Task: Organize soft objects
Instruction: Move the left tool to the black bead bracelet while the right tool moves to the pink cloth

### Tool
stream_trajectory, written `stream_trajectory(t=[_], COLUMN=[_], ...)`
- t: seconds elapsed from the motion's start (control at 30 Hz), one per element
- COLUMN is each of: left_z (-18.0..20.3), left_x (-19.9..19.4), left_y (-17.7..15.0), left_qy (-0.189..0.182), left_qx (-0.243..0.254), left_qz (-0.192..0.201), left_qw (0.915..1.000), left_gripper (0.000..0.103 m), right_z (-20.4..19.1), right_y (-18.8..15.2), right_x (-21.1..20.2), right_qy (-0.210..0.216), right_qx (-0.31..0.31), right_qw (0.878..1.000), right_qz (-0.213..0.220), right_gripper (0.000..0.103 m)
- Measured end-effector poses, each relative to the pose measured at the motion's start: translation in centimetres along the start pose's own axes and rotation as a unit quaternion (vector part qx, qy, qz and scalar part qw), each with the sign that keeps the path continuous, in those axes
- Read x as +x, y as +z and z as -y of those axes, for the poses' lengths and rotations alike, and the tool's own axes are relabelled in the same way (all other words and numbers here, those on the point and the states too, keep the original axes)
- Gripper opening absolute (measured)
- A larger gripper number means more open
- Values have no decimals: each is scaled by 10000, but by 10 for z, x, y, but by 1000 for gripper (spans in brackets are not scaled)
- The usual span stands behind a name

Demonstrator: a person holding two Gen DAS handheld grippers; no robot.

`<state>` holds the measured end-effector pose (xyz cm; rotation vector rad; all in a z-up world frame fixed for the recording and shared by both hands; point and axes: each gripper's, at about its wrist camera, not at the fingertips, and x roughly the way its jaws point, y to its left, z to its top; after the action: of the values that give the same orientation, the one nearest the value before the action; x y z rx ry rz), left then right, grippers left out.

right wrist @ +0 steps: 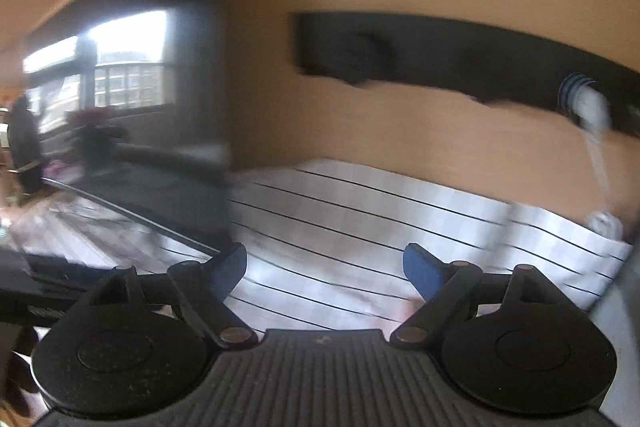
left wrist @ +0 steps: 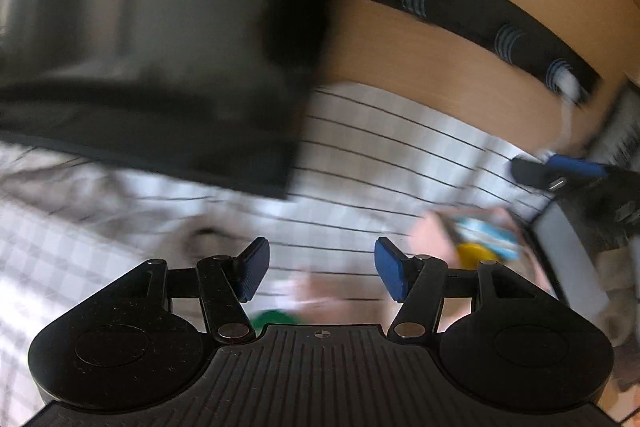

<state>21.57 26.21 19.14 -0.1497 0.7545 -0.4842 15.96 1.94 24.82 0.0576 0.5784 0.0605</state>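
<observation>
Both views are motion-blurred. My left gripper [left wrist: 322, 269] is open and empty above a white checked bedsheet with black stripes [left wrist: 380, 167]. A soft pink, yellow and light-blue toy [left wrist: 476, 239] lies on the sheet to the right of it. A green object [left wrist: 274, 319] shows just under the gripper body. My right gripper [right wrist: 324, 269] is open and empty above the same striped sheet [right wrist: 360, 211]; it shows in the left wrist view [left wrist: 560, 171] at the right, blue-fingered.
A wooden headboard [left wrist: 440, 63] with a black strip [left wrist: 480, 15] runs behind the bed. A dark panel [left wrist: 160, 87] fills the upper left of the left wrist view. A window [right wrist: 120, 67] and a dark ledge [right wrist: 140, 179] are at the left in the right wrist view.
</observation>
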Motion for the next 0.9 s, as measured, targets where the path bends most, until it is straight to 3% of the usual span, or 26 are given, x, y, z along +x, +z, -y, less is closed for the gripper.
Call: stream_trajectory(t=[0.1,0.3,0.43,0.47,0.5,0.57,0.7,0.73,0.9], left_z=[-59,-118,-116,-112,-108,-98,-88,-88,-80], left_x=[-8,12,31,35,44,58,90,102,156], left_y=[-5,-22,-28,-28,-25,-19,-8,-5,8], left_qy=[53,-245,-330,-333,-309,-307,-379,-311,295], left_qx=[-338,-763,-444,-343,-174,158,409,329,733], left_qz=[-84,-428,-575,-589,-603,-604,-703,-803,-1122], left_qw=[9994,9959,9968,9971,9975,9976,9960,9957,9905], left_gripper=[63,63,63,63,63,63,51,46,45], right_z=[-43,-83,-72,-69,-66,-61,-43,-37,-13], right_y=[30,63,65,63,61,54,45,43,31], right_x=[17,48,69,76,83,91,107,112,141], right_qy=[454,421,622,611,600,661,872,915,1164], right_qx=[133,-497,-588,-594,-638,-705,-811,-860,-890], right_qw=[9986,9960,9900,9888,9870,9834,9803,9795,9753], right_qz=[-220,-616,-1124,-1226,-1350,-1537,-1578,-1573,-1654], right_gripper=[86,86,85,79,61,46,46,46,46])
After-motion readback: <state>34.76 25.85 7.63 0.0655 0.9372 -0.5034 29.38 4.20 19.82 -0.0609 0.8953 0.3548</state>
